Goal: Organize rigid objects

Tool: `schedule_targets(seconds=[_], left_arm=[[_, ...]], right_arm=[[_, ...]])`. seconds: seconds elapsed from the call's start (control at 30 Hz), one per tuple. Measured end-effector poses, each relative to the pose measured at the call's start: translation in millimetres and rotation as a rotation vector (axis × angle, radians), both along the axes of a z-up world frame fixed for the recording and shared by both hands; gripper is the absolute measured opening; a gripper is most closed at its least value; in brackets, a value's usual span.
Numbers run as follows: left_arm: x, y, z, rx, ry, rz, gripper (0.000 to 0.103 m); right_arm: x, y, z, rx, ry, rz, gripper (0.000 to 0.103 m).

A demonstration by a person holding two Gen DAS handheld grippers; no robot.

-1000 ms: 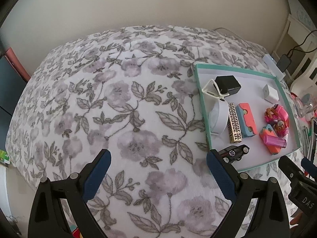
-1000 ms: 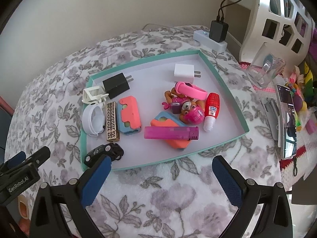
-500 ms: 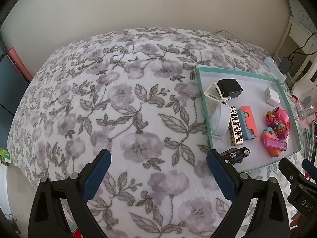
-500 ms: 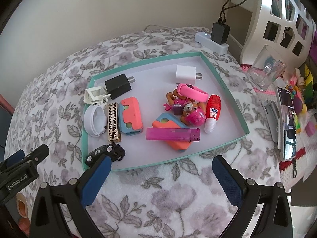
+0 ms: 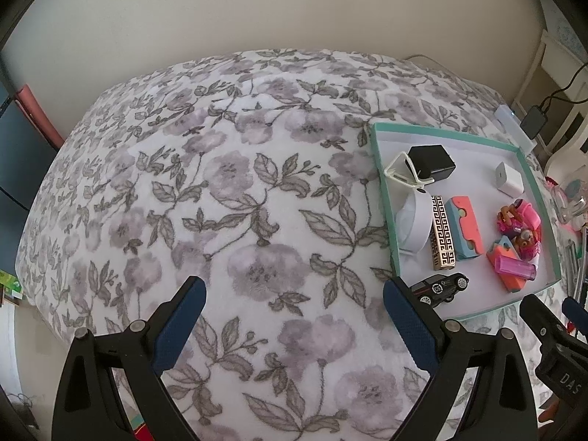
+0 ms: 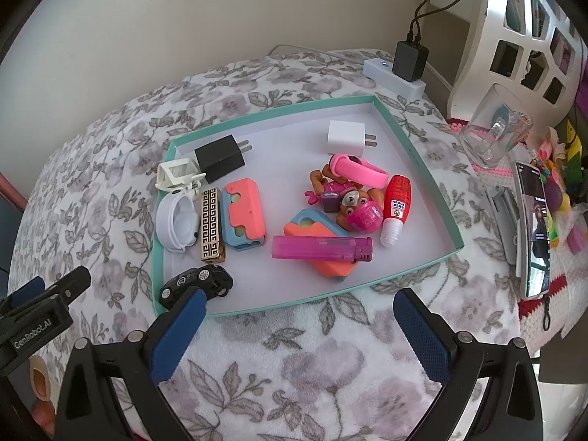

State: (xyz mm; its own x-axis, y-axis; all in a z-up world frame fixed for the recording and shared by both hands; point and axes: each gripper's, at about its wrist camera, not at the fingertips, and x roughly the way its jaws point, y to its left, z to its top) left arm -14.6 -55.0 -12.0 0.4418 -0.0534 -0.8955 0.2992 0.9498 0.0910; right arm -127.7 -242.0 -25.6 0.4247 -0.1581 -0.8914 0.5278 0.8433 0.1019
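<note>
Both tools eased back slightly — tray [image 6: 422, 161] smaller, nothing else moved.

Plug adapters: two, black [image 6: 219, 158] and white [image 6: 345, 136]
Orange-blue cases [image 6: 244, 213]: two
Lighters: two, possibly
Toy car [image 6: 196, 285]: one
Pup figure [image 6: 354, 205]: one

looked like a home bedroom: floral fleece blanket [image 5: 228, 220] spread over a bed, charger [image 6: 409, 60] plugged into a power strip [image 6: 378, 73] by the wall, phone [image 6: 533, 228] and toys alongside
</note>
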Motion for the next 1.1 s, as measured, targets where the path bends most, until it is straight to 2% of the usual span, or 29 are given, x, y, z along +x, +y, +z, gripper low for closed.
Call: schedule_targets(seconds=[0.47,1.1], left_arm=[[0.7,-0.3,-1.1,0.023,-0.008,0.014,0.097],[0.2,3.1,1.0,0.015,-0.016,0.042,0.097]], right_arm=[[0.8,-0.2,-1.4,0.000,0.004,0.008,0.103],[2.7,0.4,-2.3,-0.003,0.011,0.033,0.103]])
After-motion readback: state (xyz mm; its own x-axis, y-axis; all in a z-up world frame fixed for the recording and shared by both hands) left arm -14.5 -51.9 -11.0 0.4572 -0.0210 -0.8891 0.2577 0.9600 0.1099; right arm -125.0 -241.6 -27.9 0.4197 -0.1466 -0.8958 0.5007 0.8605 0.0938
